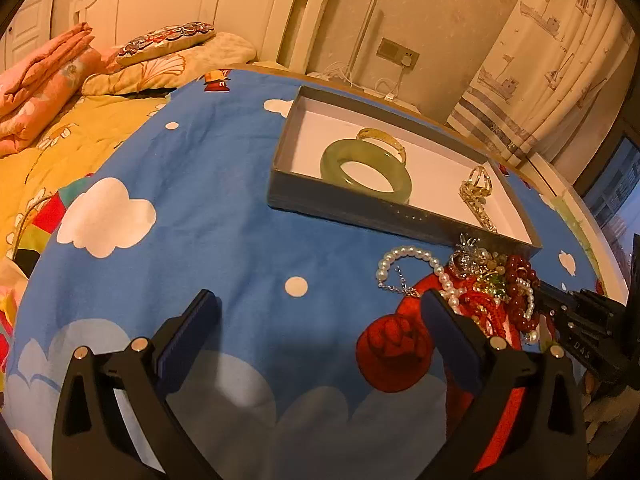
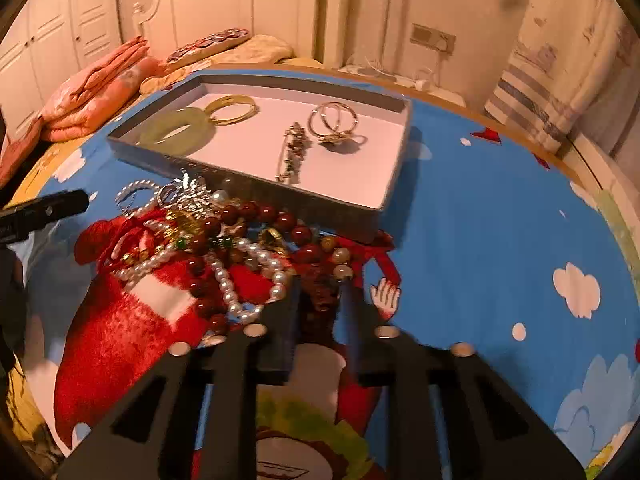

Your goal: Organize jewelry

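The tangled heap of pearl, red-bead and gold jewelry (image 2: 224,240) lies on the blue cloud-print cloth against the near wall of the shallow grey tray (image 2: 394,184), ready for sorting. The right gripper (image 2: 320,300) has narrowed around a dark beaded strand, seemingly gripping it; the left gripper (image 1: 320,320) waits wide open beside the heap.

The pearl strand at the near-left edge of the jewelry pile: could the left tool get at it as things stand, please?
Probably yes. The left tool is open, and the pearl strand lies exposed on the blue cloth just ahead to its right, though its far end runs into the jewelry pile.
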`<state>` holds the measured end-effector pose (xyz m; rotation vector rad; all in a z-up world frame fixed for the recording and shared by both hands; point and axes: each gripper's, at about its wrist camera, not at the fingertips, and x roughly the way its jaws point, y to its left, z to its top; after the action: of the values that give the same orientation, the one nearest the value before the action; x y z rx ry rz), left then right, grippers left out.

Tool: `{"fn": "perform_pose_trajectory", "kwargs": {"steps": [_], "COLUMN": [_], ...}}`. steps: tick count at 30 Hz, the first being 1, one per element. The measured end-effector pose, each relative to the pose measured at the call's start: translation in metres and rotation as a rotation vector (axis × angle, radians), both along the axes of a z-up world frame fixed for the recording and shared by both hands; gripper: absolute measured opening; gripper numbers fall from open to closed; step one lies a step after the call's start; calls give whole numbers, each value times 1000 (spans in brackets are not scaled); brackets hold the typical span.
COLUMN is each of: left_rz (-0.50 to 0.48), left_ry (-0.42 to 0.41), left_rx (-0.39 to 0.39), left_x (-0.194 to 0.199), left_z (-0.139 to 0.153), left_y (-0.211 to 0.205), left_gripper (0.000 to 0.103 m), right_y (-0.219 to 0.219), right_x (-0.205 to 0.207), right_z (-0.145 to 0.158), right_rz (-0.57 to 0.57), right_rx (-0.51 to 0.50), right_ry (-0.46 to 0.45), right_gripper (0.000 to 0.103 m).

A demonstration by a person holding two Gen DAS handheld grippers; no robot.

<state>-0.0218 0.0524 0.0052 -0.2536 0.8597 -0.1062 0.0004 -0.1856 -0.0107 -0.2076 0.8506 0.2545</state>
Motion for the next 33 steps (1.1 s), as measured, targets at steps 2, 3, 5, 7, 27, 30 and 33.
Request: {"fn": "perform_pose_trajectory", "kwargs": {"steps": [2,3,5,7,27,30,33], "left_rz": [0,0,-1,0,-290,-381,-347], "left_ry": [-1,0,0,0,-118,-138,-122], "left_rx": [-1,-1,1,0,21,106,117], "left_x": [1,1,1,1,-34,-37,-22], "left_z": [0,0,0,0,29,31,30], "left_y": [0,0,0,0,-87,-119,-117], "left_gripper": [101,101,101,101,100,100,100], "right_y": [-3,-6,-13,-22,-132,-134,-143], "right_x": [-6,-9,-15,-17,-6,-8,-8], "right_z": [5,8,16,22,1,2,1], "right_rz": [0,1,-12,-32,-272,-270,-294], "right_rx": [11,19,22,31,51,83,140], "right_ry": [-29,-50,-93,-118,-9,-15,2], "right_gripper": [11,11,11,11,10,15,36]}}
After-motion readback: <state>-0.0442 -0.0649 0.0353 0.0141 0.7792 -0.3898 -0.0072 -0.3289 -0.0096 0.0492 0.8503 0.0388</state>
